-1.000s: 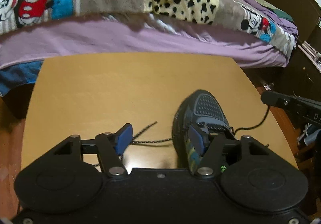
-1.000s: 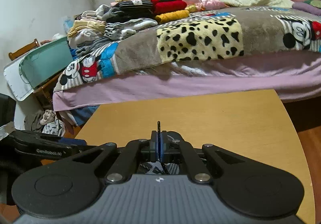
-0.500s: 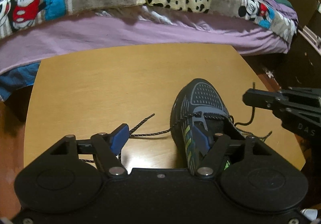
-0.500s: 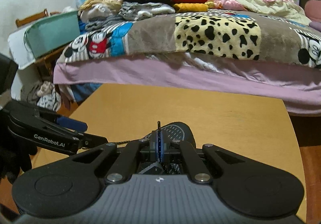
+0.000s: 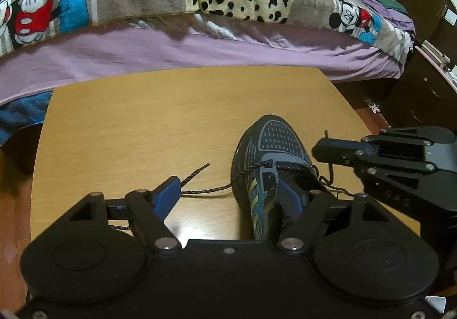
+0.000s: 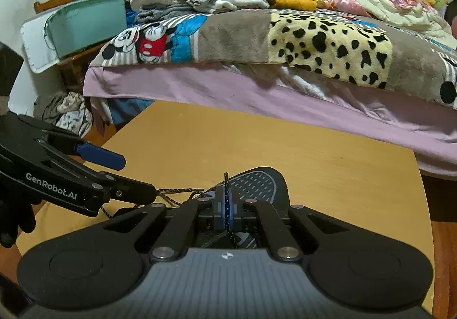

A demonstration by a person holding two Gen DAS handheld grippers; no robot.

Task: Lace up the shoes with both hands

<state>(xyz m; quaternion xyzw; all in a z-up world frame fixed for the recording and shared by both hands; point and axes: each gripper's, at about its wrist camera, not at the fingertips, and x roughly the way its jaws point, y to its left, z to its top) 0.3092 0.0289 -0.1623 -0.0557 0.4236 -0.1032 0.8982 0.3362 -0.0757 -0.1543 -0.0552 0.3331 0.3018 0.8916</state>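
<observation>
The heel of the shoe point(image 5: 271, 164) is lying hidden behind the left gripper point(image 5: 231, 193) body in the left wrist view, and in the right wrist view only its toe is showing above the right gripper point(image 6: 225, 204); where the lace point(image 5: 200, 192) is running under the left gripper's body cannot be made out. The shoe is standing on the wooden table point(image 5: 142, 133), toe pointing toward the bed point(image 5: 200, 44). Compared with a second ago, the left jaws have just been opening further and are now standing wide apart, one blue pad over the table beside the loose lace end, the other at the shoe's opening, neither pressing on anything. The right gripper has come in closer to the shoe's side and rolled. It is angling downward with its jaws closed tight on the other lace end, whose tip is sticking up between the pads.
</observation>
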